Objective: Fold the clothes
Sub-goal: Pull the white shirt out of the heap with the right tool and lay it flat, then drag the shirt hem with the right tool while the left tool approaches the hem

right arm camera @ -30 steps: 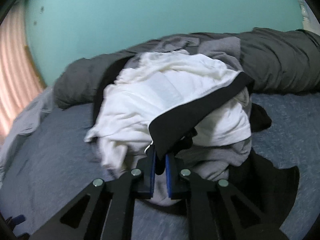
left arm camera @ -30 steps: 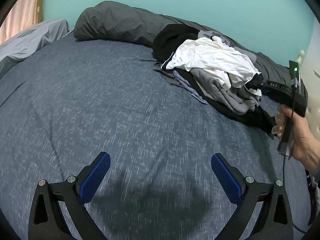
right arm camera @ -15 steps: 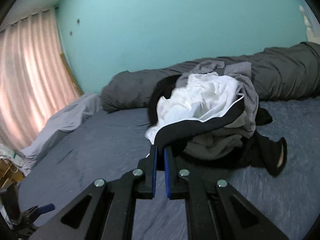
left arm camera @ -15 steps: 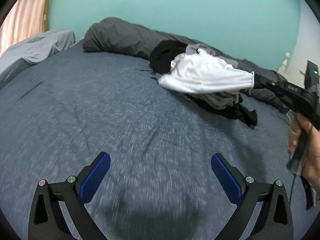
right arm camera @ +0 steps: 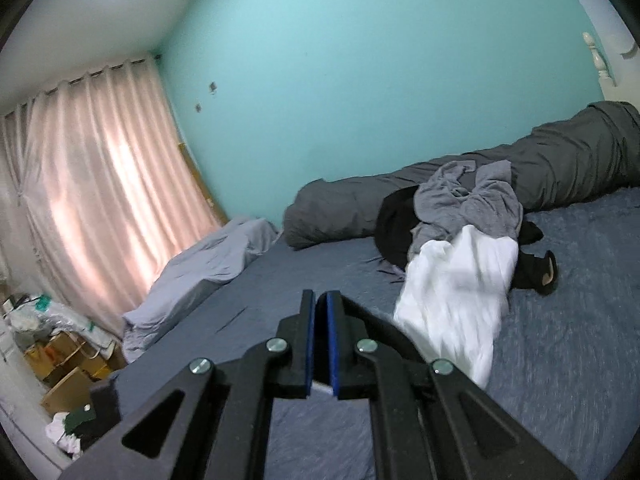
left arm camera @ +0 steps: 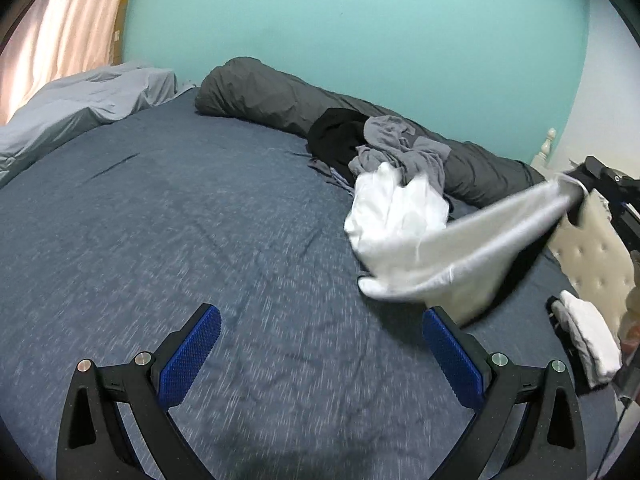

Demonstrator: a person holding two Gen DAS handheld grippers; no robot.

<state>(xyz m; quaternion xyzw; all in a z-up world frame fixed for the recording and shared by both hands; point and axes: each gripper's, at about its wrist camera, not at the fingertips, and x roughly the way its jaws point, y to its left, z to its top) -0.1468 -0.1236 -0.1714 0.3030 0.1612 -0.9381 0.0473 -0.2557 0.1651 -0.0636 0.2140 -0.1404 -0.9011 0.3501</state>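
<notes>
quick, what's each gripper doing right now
Left gripper: open, empty, over the blue bedspread.
Right gripper: shut on the white garment, which stretches from the clothes pile to it.

Setting was a home bedroom. A wide bed [left arm camera: 180,216] with a blue heathered sheet filled most of both views. A rolled dark grey duvet [left arm camera: 272,96] lay along the far edge against a turquoise wall [right arm camera: 360,72]. A cream tufted headboard [left arm camera: 592,248] stood at one end of the bed. Pink curtains [right arm camera: 88,184] hung from a rod over a lit window. A loose pile of clothes [right arm camera: 460,216] sat on the bed beside the duvet. On the floor beside the bed stood cardboard boxes [right arm camera: 68,368] and bagged clutter.
</notes>
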